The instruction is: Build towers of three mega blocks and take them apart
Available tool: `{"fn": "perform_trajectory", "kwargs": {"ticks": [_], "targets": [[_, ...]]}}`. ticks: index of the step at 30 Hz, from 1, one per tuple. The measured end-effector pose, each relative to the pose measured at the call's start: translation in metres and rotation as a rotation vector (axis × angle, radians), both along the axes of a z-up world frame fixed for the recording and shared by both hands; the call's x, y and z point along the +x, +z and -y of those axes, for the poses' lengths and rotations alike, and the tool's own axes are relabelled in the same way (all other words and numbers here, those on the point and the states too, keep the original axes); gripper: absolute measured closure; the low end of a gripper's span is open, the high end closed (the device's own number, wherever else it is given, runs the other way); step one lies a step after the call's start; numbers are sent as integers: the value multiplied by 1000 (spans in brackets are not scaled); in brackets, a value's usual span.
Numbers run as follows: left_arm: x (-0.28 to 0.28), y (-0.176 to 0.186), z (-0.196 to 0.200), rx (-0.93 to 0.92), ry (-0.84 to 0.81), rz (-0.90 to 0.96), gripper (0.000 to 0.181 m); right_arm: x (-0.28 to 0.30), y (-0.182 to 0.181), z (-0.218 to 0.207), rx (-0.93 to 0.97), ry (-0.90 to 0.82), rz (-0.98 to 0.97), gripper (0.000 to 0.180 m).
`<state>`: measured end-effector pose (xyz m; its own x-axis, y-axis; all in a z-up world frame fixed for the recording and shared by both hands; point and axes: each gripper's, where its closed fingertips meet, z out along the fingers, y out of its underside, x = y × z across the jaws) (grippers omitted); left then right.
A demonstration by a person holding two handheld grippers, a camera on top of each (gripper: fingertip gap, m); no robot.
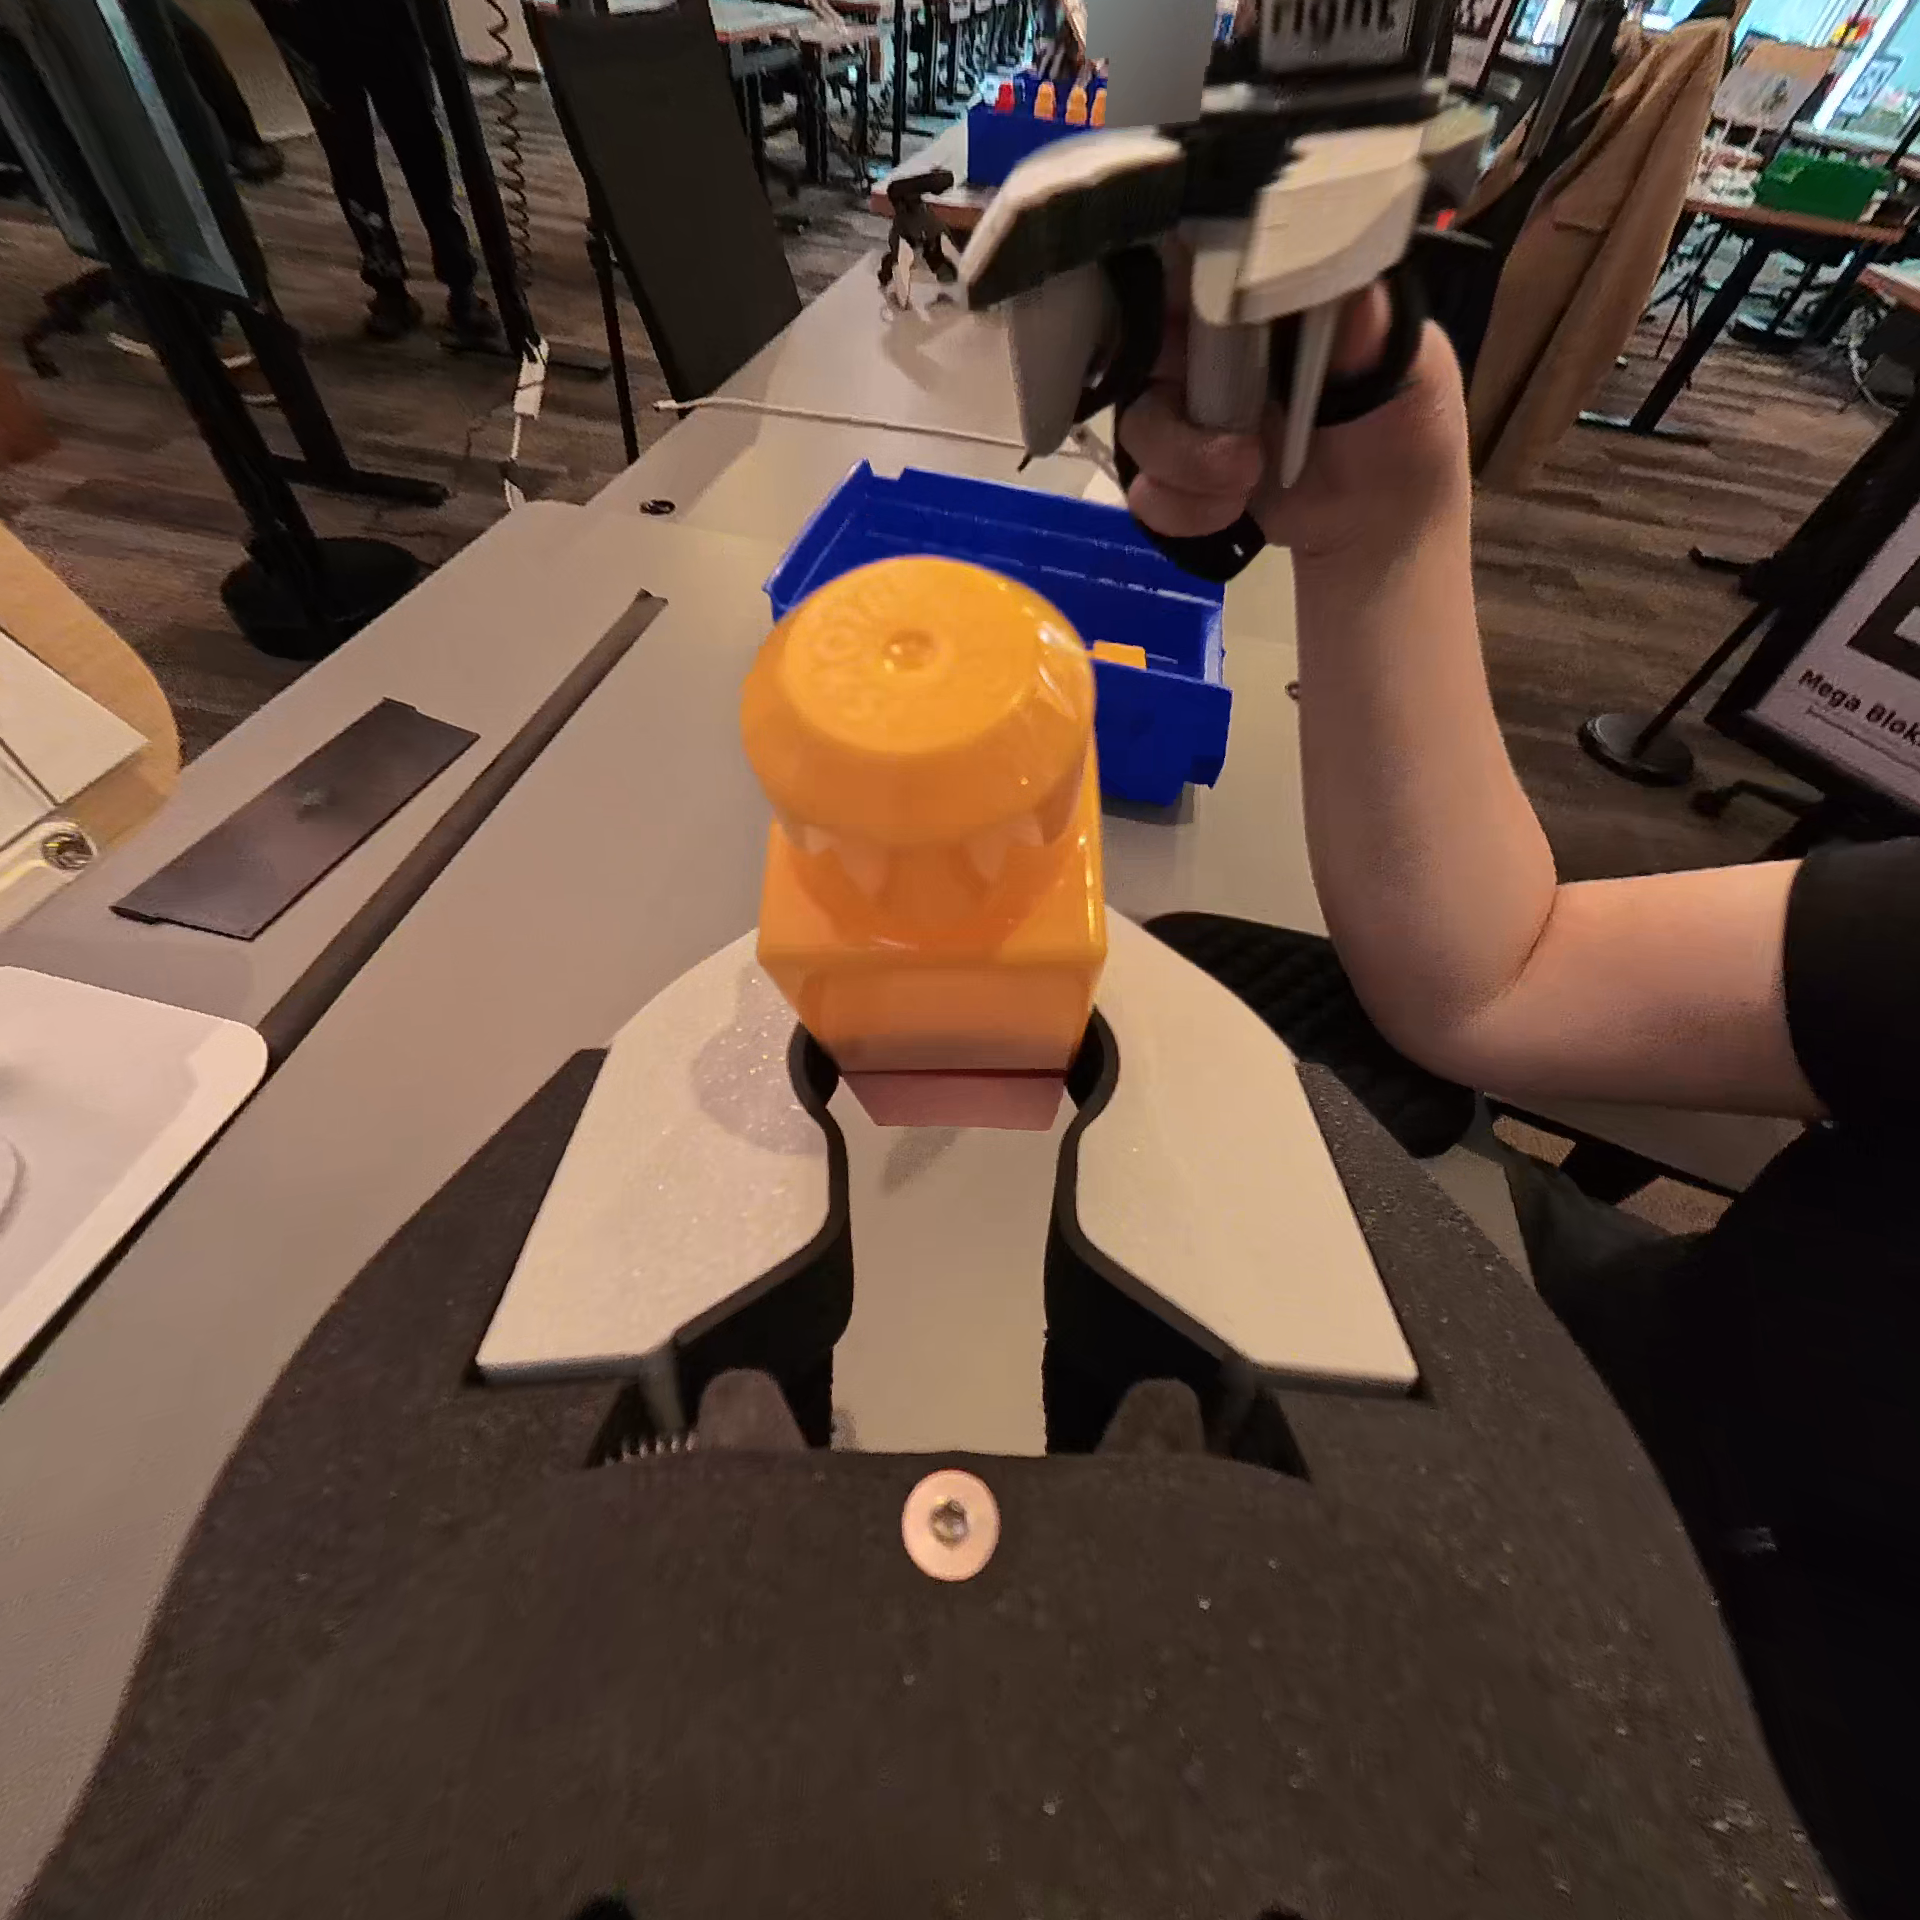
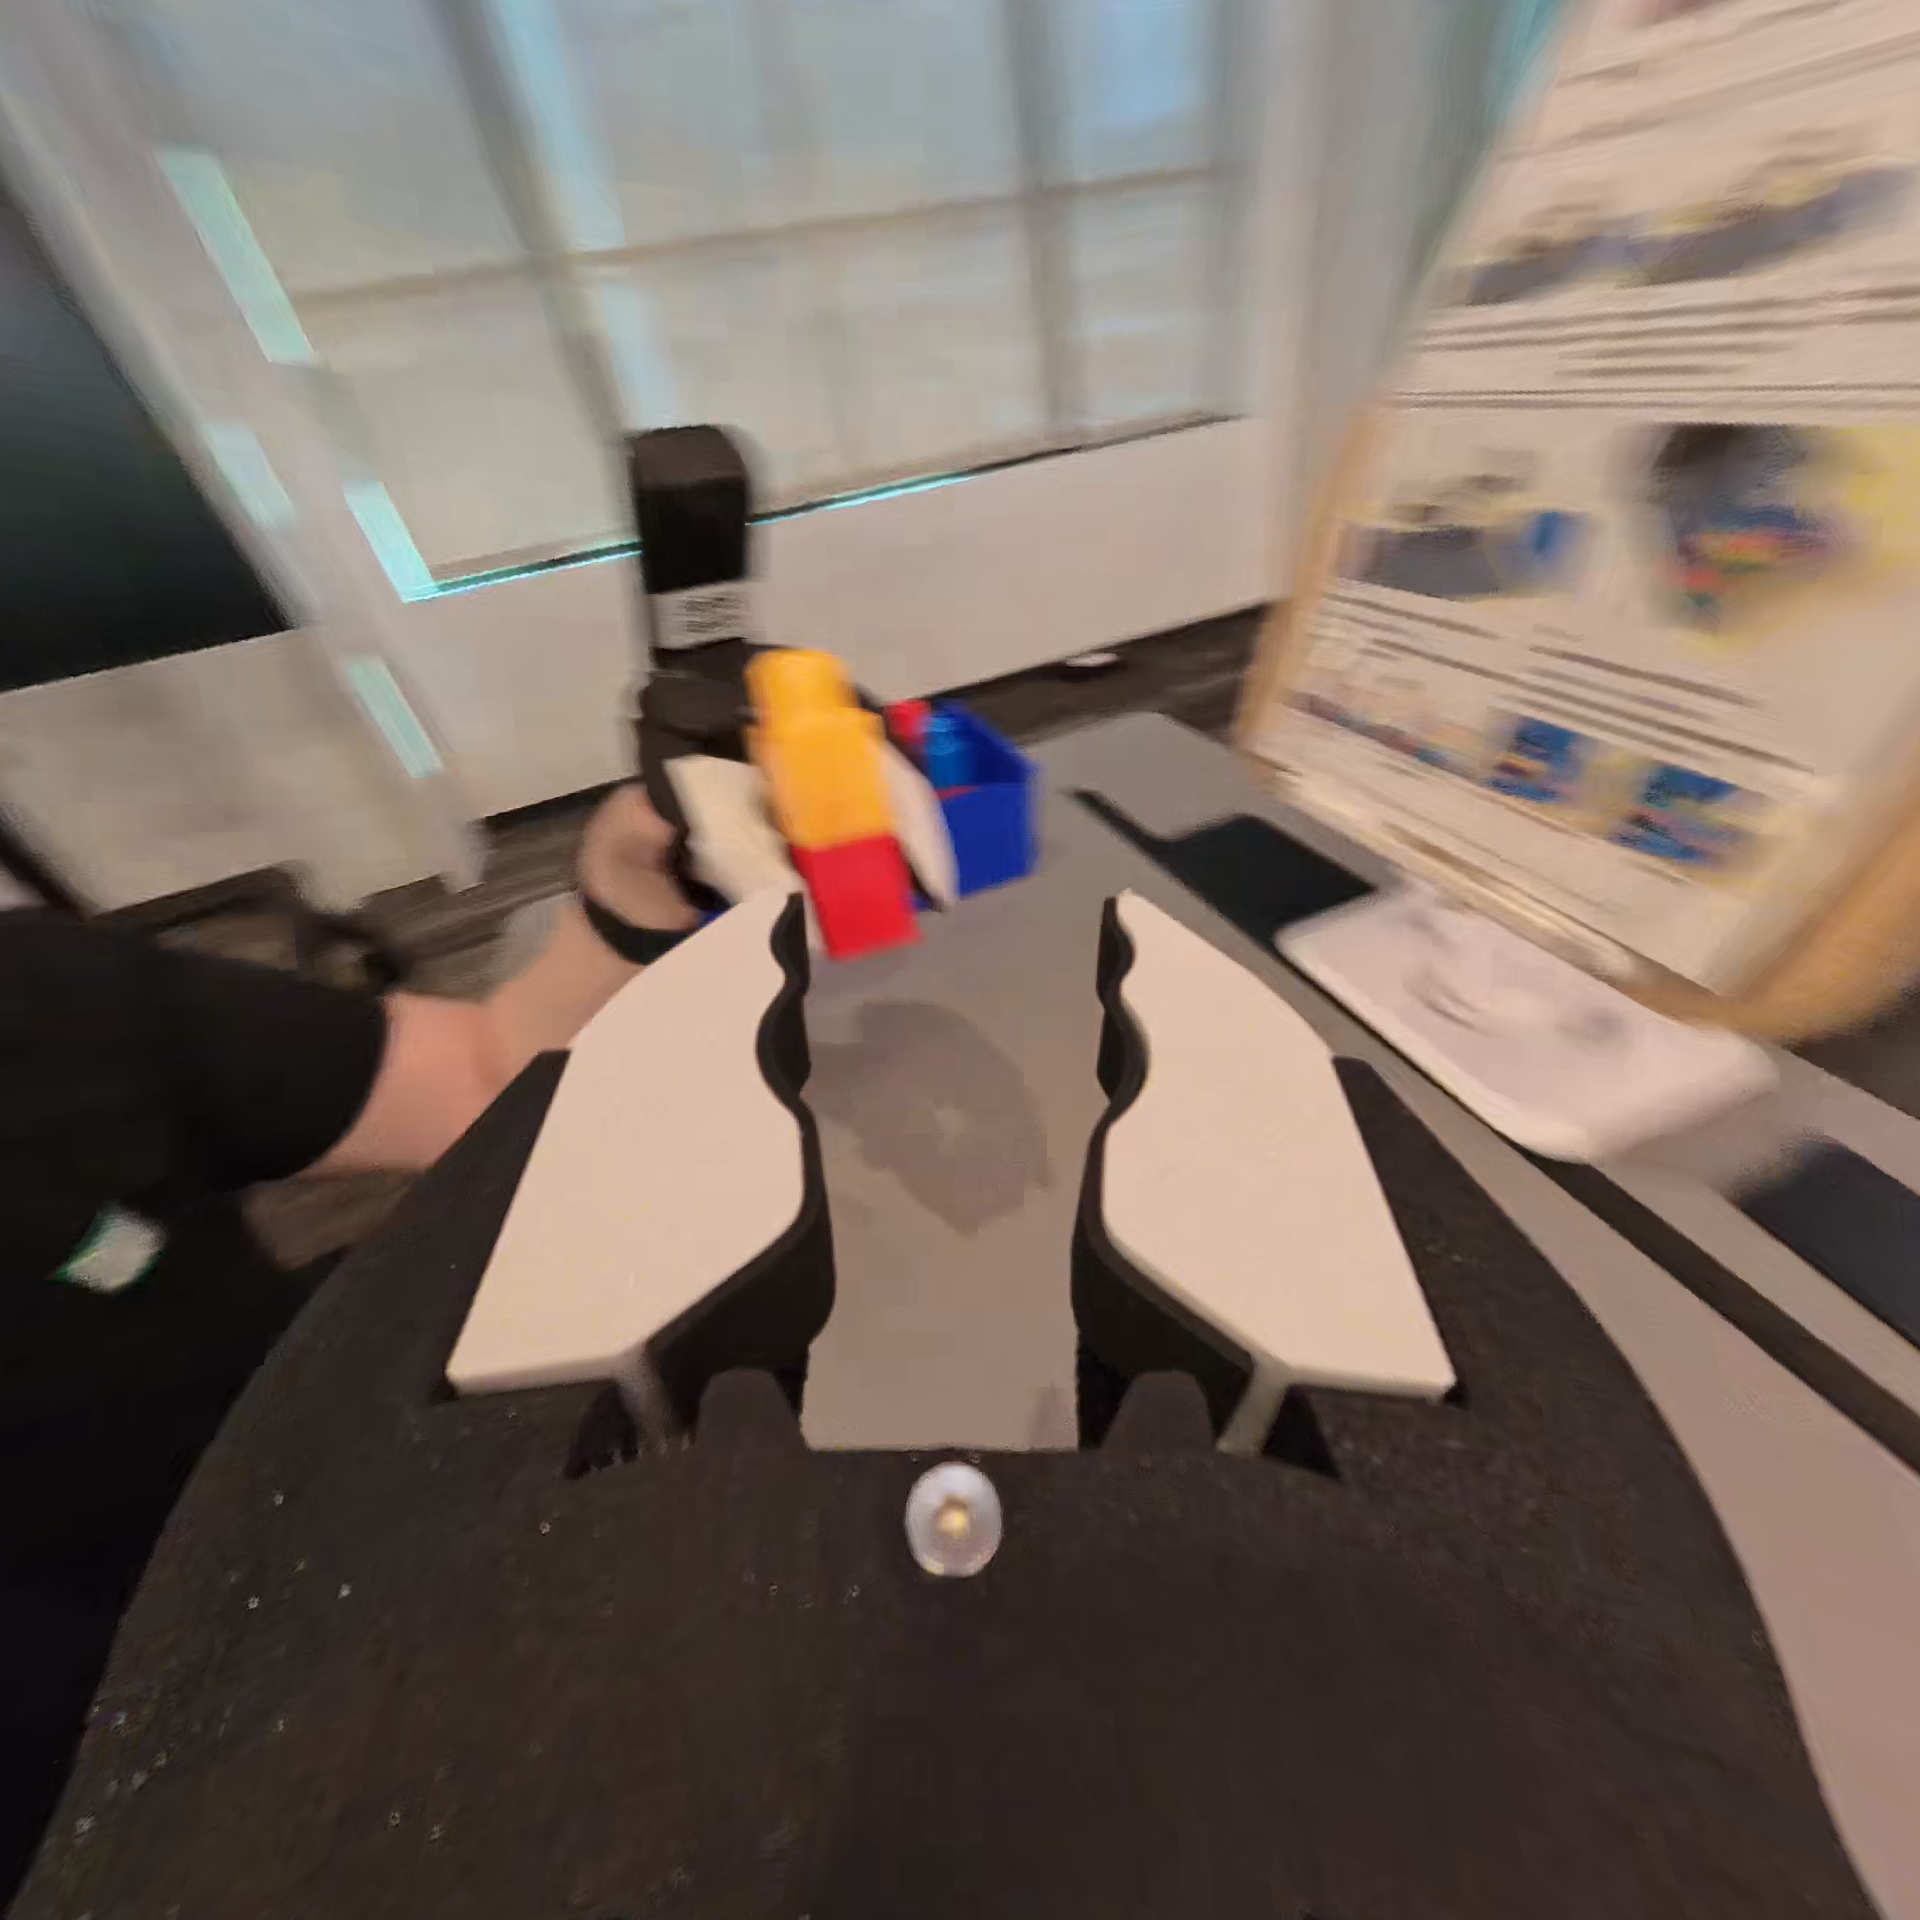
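We hold a short stack of chunky plastic mega blocks (image 1: 928, 831) in our left gripper (image 1: 951, 1081), its pale grey fingers closed on the stack where the orange block meets the red block (image 1: 961, 1096) beneath it. In the right wrist view the same stack (image 2: 831, 805) reads as two orange blocks over a red one, though motion blur makes that count a judgement. The stack's long axis runs straight out along the left gripper's fingers, with the round orange stud end pointing away from us towards the open blue plastic bin (image 1: 1049, 582) on the grey tabletop (image 1: 436, 1039). The stack is carried in the air above the table, not resting on it. Our right gripper (image 2: 951, 966) is empty, its jaws spread wide. In the left wrist view it (image 1: 1029, 343) is raised well above and beyond the stack, to the right. From the right gripper's own camera, the stack lies ahead and slightly to the left, with the red end nearest its fingertips. We judge that the coming move turns on bringing the right gripper down across the stack's axis to take one end, so the two grippers can pull in opposite directions. A second blue bin (image 2: 987, 800) holding red and blue pieces sits behind the stack in the right wrist view.
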<state>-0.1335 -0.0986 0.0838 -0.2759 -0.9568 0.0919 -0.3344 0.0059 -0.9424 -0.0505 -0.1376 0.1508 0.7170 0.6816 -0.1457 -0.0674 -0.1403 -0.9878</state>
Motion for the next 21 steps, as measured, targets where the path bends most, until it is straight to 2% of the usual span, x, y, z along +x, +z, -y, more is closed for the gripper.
{"fn": "perform_trajectory", "kwargs": {"ticks": [1, 3, 5, 8, 11, 13, 19, 21], "targets": [[1, -4, 2, 7, -7, -16, 140, -29, 0, -7, 6, 82, 15, 129], [4, -10, 6, 16, -24, -45, 140, -68, -14, -25, -12, 135, 109, 127], [6, -16, 10, 24, -37, -68, 140, -86, -31, -39, -19, 125, 222, 123], [8, -21, 16, 38, -62, -89, 140, -104, -36, -45, -18, 165, 217, 122], [9, -23, 25, 43, -96, -96, 140, -109, -44, -45, -54, 205, 213, 128], [9, -24, 29, 49, -113, -104, 140, -113, -49, -38, -75, 278, 224, 143], [9, -24, 33, 30, -137, -93, 135, -110, -39, -36, -45, 289, 177, 144], [12, -26, 32, 32, -135, -93, 140, -107, -34, -36, -35, 288, 138, 144]]}}
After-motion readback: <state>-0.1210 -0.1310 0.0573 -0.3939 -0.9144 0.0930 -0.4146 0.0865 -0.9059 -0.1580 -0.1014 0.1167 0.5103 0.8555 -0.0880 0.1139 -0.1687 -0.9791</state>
